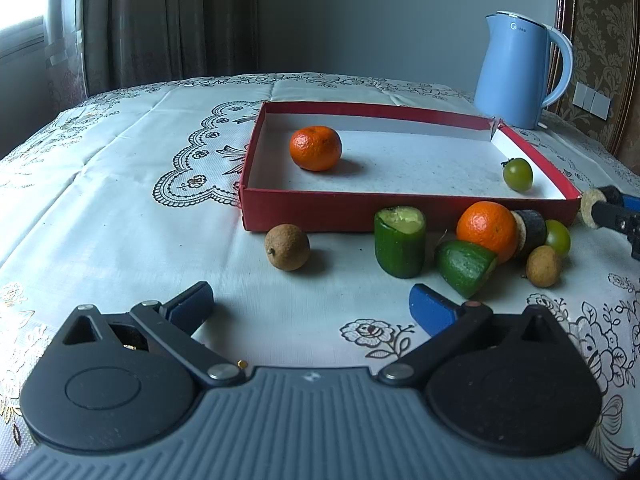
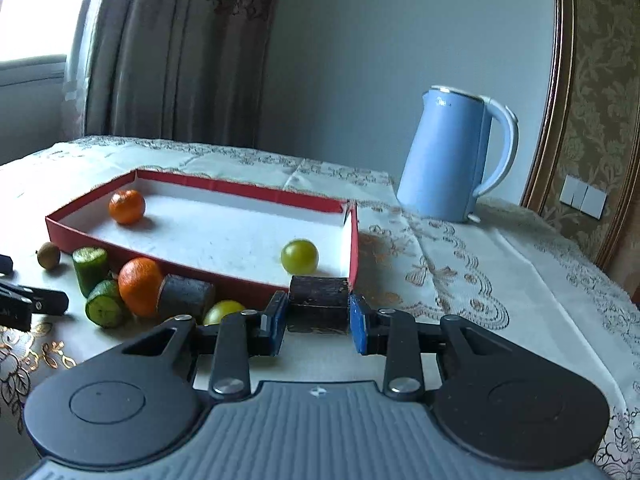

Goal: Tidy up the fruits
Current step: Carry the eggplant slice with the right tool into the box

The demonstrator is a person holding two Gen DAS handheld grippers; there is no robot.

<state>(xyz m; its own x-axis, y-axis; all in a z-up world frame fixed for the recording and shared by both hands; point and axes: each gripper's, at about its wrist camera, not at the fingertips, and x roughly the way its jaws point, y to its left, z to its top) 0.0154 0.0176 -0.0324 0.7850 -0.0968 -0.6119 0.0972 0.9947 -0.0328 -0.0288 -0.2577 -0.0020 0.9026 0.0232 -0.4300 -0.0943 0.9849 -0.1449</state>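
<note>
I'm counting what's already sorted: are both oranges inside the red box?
No, only one orange lies inside the red box; the other orange sits on the tablecloth just outside its front wall.

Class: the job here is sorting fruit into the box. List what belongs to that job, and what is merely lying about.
Belongs to the job:
red box
mandarins
green tomatoes
cucumber pieces
longans
dark sugarcane piece, clamped in right gripper
left gripper, open

Just lying about:
blue kettle
tablecloth
</note>
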